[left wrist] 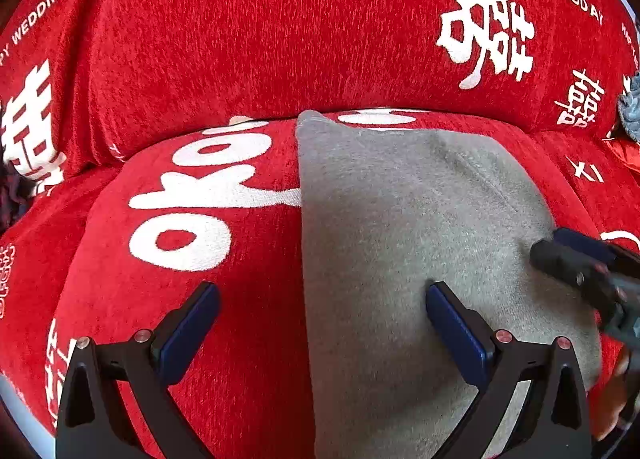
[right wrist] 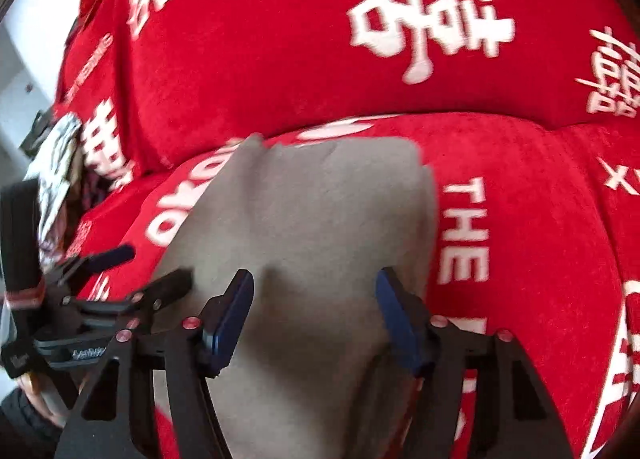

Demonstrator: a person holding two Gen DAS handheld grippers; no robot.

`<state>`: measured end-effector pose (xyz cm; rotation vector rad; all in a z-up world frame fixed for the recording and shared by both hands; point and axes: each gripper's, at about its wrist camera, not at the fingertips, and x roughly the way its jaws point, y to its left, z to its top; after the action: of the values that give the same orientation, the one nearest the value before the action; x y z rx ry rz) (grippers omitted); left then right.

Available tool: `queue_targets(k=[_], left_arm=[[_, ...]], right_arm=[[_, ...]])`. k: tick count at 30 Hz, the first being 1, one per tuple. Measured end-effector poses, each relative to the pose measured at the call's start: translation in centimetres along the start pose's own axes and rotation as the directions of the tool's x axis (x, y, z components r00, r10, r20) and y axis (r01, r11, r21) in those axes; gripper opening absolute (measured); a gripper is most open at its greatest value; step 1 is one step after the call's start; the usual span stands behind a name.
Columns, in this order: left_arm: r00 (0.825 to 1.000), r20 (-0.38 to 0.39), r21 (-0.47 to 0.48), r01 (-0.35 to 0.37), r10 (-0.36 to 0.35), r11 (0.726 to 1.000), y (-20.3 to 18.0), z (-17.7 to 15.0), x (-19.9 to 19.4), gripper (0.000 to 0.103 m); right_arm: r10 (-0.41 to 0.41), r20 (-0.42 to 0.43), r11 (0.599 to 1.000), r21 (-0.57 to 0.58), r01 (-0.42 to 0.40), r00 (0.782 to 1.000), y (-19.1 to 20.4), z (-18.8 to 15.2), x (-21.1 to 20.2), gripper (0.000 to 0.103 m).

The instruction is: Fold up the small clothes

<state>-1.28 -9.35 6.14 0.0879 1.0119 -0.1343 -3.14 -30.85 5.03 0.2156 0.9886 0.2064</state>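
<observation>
A grey garment [left wrist: 404, 227] lies folded flat on a red sofa seat [left wrist: 200, 299]; it also shows in the right wrist view [right wrist: 312, 219]. My left gripper [left wrist: 322, 303] is open and empty, straddling the garment's straight left edge, with its right finger [left wrist: 456, 331] over the grey cloth. My right gripper [right wrist: 314, 299] is open and empty above the garment's near part. The right gripper shows at the right edge of the left wrist view [left wrist: 588, 271]. The left gripper shows at the left of the right wrist view [right wrist: 120, 279].
The red cover with white lettering runs over the sofa backrest [left wrist: 280, 31]. A blue-grey cloth [left wrist: 630, 107] lies at the far right. A patterned black-and-white item [right wrist: 56, 179] sits at the sofa's left end.
</observation>
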Motion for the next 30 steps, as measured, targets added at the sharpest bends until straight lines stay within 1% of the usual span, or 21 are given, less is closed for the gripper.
queue_targets(k=[1,3,5,9,14,16,18,19,21,22,25,26,28,30], left_arm=[[1.0,-0.001,-0.004,0.007,-0.007,1.0,0.1,0.1,0.0,0.103],[1.0,0.0,-0.005,0.017,-0.017,1.0,0.3,0.2,-0.2,0.103],[1.0,0.003,0.003,0.02,-0.02,1.0,0.4,0.2,-0.4,0.103],[0.999,0.006,0.02,0.032,-0.032,0.999,0.8,0.1,-1.0,0.103],[0.998,0.019,0.036,0.055,-0.056,0.998,1.5,0.1,-2.1,0.103],[0.997,0.014,0.04,0.082,-0.082,0.996,1.7,0.1,-2.4,0.103],[0.992,-0.005,0.035,0.124,-0.124,0.992,1.8,0.2,-2.4,0.103],[0.984,-0.034,0.022,0.175,-0.174,0.984,1.9,0.2,-2.1,0.103],[0.967,-0.076,-0.001,0.245,-0.244,0.97,1.9,0.2,-1.5,0.103],[0.958,-0.096,-0.013,0.269,-0.269,0.963,1.9,0.1,-1.1,0.103],[0.942,-0.14,-0.044,0.302,-0.305,0.952,1.7,0.1,0.3,0.103],[0.933,-0.155,-0.065,0.32,-0.326,0.945,1.7,0.1,0.8,0.103],[0.906,-0.181,-0.124,0.366,-0.383,0.922,2.0,0.2,2.0,0.103],[0.886,-0.196,-0.171,0.392,-0.421,0.904,2.1,0.4,2.9,0.103]], right_arm=[[-0.015,-0.009,1.0,0.014,0.015,1.0,-0.5,0.0,0.0,0.068],[0.033,0.01,0.998,0.058,-0.033,0.999,-1.7,-0.3,-0.9,0.068],[0.051,0.025,0.995,0.08,-0.053,0.998,-2.5,-0.8,-2.0,0.069],[0.052,0.053,0.992,0.11,-0.058,0.997,-4.1,-1.5,-4.3,0.071],[0.063,0.085,0.981,0.176,-0.077,0.994,-6.0,-2.0,-6.1,0.074],[0.073,0.086,0.978,0.188,-0.088,0.994,-6.1,-2.2,-6.3,0.074],[0.09,0.078,0.976,0.192,-0.104,0.993,-5.8,-2.2,-5.9,0.075],[0.102,0.071,0.974,0.194,-0.114,0.992,-5.6,-2.2,-5.7,0.075],[0.127,0.061,0.97,0.202,-0.137,0.99,-5.4,-2.1,-4.9,0.075],[0.136,0.058,0.968,0.207,-0.145,0.989,-5.4,-2.1,-4.6,0.075],[0.197,0.038,0.948,0.248,-0.2,0.98,-5.5,-2.0,-3.2,0.075],[0.225,0.022,0.939,0.261,-0.223,0.974,-5.5,-1.9,-2.4,0.075],[0.254,-0.001,0.93,0.274,-0.244,0.967,-5.4,-1.8,-1.1,0.075],[0.288,-0.023,0.917,0.296,-0.269,0.957,-5.3,-1.6,0.4,0.075]])
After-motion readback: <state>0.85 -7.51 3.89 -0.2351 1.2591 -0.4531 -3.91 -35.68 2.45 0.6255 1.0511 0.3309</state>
